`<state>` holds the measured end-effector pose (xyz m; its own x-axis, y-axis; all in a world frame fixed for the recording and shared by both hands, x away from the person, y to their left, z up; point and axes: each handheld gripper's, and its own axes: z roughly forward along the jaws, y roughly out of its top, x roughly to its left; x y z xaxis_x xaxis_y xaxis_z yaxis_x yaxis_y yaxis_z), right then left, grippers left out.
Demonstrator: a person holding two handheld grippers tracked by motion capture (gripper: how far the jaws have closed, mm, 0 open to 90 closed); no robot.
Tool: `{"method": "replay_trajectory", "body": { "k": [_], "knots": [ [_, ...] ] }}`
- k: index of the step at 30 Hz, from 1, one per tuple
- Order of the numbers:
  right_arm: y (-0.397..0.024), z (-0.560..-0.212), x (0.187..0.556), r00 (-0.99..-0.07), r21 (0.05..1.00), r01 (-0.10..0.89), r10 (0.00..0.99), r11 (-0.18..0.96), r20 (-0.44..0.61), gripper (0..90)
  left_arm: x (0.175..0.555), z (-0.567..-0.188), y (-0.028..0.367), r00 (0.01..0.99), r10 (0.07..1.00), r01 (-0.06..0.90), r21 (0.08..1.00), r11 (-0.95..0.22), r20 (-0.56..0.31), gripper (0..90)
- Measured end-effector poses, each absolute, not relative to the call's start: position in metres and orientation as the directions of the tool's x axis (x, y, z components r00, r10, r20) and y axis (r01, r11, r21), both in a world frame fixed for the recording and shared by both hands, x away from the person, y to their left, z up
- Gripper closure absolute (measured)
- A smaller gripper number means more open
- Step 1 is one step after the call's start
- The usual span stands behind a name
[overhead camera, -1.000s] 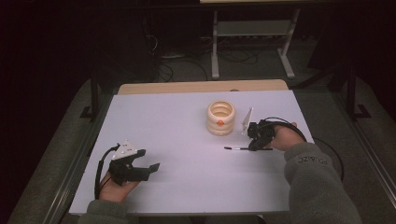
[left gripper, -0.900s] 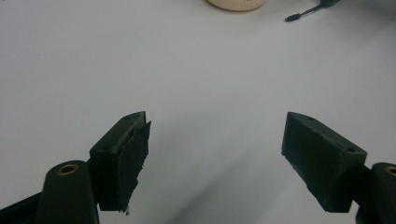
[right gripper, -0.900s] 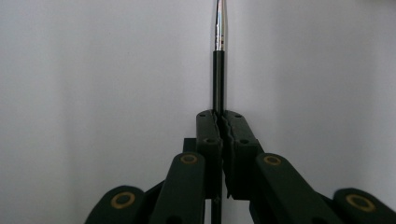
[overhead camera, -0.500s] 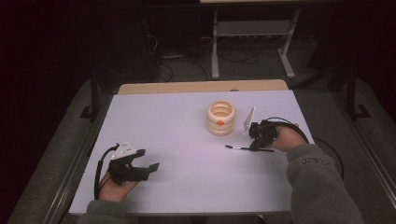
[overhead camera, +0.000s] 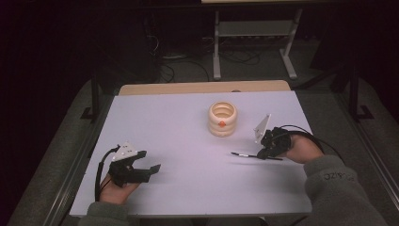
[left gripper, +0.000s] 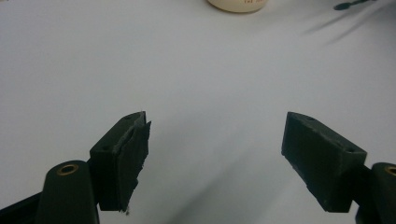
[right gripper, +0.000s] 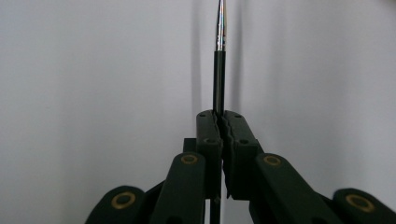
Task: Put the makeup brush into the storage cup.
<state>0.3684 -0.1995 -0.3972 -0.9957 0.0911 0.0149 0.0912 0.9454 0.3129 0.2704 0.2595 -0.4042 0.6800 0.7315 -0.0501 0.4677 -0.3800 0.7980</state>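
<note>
Nearest the person's edge of the white table (overhead camera: 188, 188), the left gripper (overhead camera: 149, 162) is resting in the left hand (overhead camera: 115, 190), its jaws standing wide apart with nothing between them; in the left gripper view the two black pads (left gripper: 133, 154) are framing bare tabletop. Farther along on the other side, the right gripper (overhead camera: 261, 154) is clamping a thin brush (overhead camera: 249, 155), jaws pressed together on its dark handle. In the right gripper view the brush (right gripper: 219, 70) is running straight ahead out of the closed jaws, dark handle giving way to a shiny metal ferrule, and its tip is being cut off by the top edge. From above, the brush is lying almost level just over the table, its long axis crossing the table and its small dark tip pointing toward the person's left; the bristles are too small to make out. Beyond it a single cream ribbed holder (overhead camera: 222, 118) is standing upright, near the brush but apart from it; its inside is not showing. There are two grippers, one brush, one holder.
</note>
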Motion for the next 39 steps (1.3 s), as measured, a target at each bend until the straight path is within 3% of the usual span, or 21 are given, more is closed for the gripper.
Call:
{"method": "replay_trajectory", "body": {
  "k": [20, 39],
  "knots": [
    [-0.198, -0.402, 0.313, -0.999, 0.403, 0.05, 0.05, 0.914, 0.012, 85.0, 0.27, -0.404, 0.258, 0.693, 0.719, 0.46, 0.8, -0.386, -0.052, 23.0],
    [-0.178, -0.405, 0.29, -0.994, 0.591, 0.11, 0.072, 0.799, 0.088, 85.0, 0.267, -0.402, 0.249, 0.726, 0.686, 0.435, 0.811, -0.391, -0.058, 23.2]
  ]
}}
